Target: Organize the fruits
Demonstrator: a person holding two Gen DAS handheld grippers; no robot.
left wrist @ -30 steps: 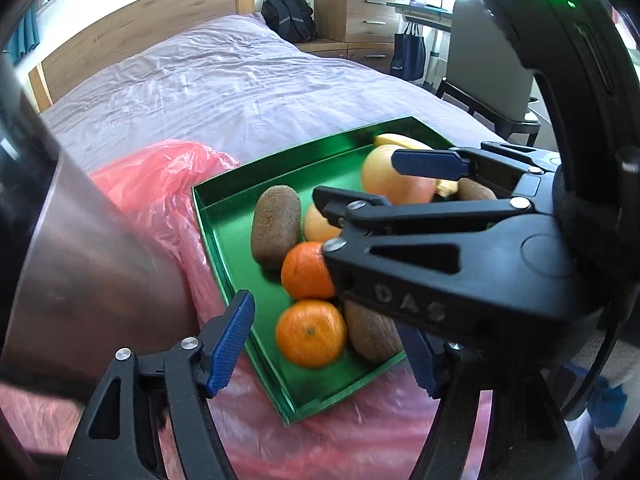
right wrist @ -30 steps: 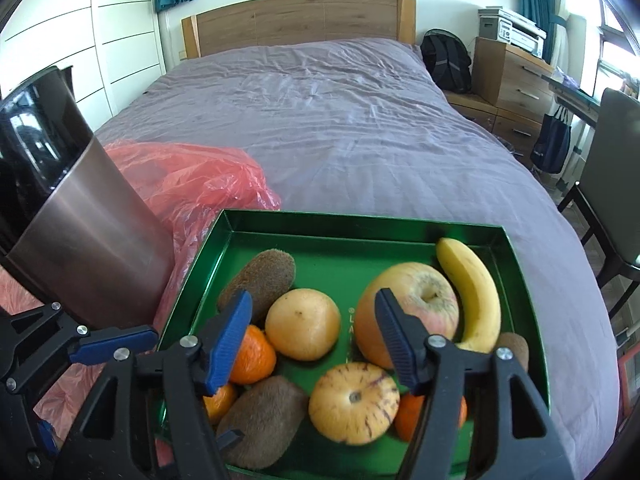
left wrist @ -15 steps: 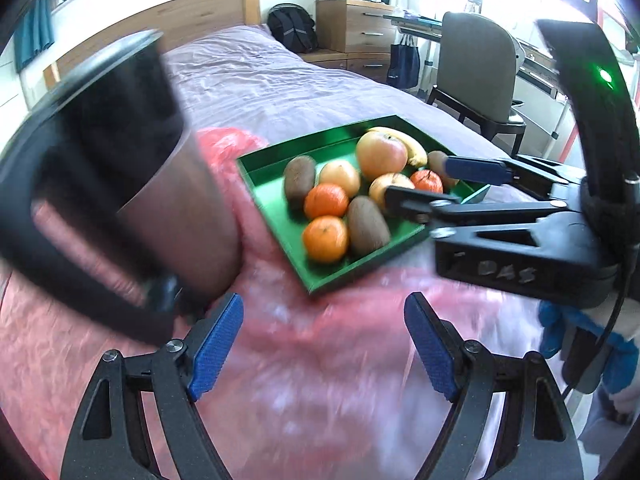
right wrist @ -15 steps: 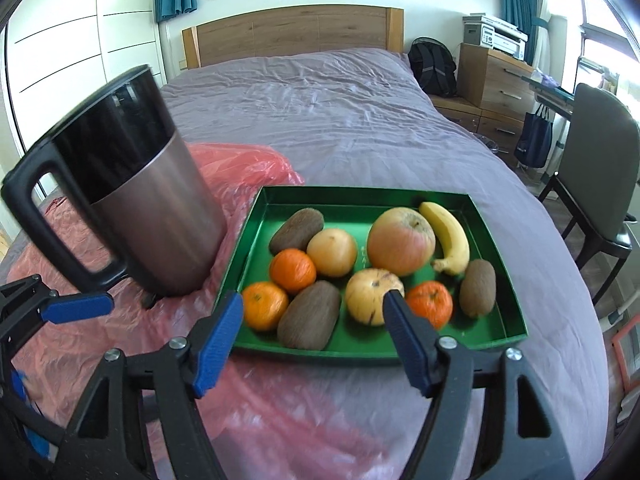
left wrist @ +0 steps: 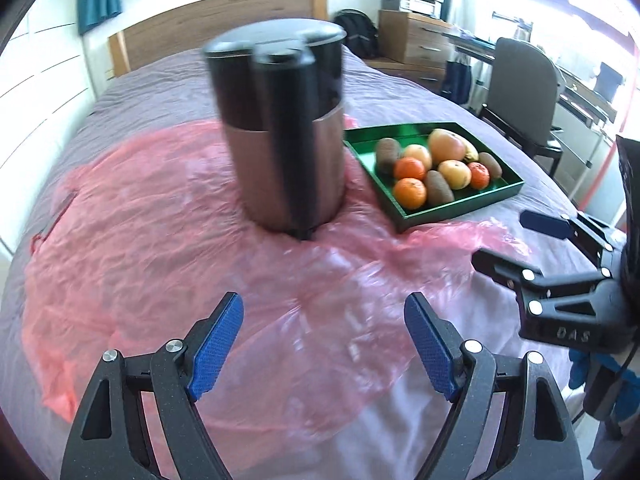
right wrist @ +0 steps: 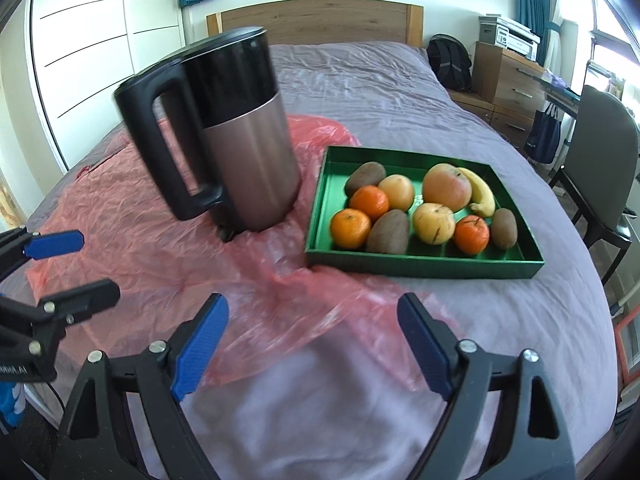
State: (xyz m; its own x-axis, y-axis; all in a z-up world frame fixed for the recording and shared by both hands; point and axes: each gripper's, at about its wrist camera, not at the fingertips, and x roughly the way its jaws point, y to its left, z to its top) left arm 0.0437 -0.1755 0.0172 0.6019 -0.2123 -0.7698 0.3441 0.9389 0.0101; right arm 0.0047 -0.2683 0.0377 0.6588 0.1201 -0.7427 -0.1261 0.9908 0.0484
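Across the bed [right wrist: 360, 80], with its wrinkled purple cover, a pink plastic sheet [right wrist: 152, 264] lies spread over the near left part, and a kettle [right wrist: 240, 136] with a black handle stands on it. Just right of the kettle sits the green tray [right wrist: 424, 266], its left edge resting on the plastic. All the fruit in view is in that tray: an apple [right wrist: 446, 186] and a banana [right wrist: 480, 192] toward the back right, three kiwis (one [right wrist: 388, 232] near the front), three mandarins such as the front-left one [right wrist: 350, 228], and two pale yellow fruits.

Both grippers hover low over the near edge of the bed, well apart from the tray, and hold nothing. The right gripper [right wrist: 312, 344] has its blue pads spread wide, and so has the left gripper [left wrist: 324, 344].

From the right gripper the tray lies ahead and slightly right, with open bedding between; from the left gripper it lies ahead and well to the right, past the kettle. So the right gripper looks the nearer and better lined up. The tray's long side runs roughly crosswise to it, and the front kiwi's long axis points roughly toward it, which would suit a grasp across its width.
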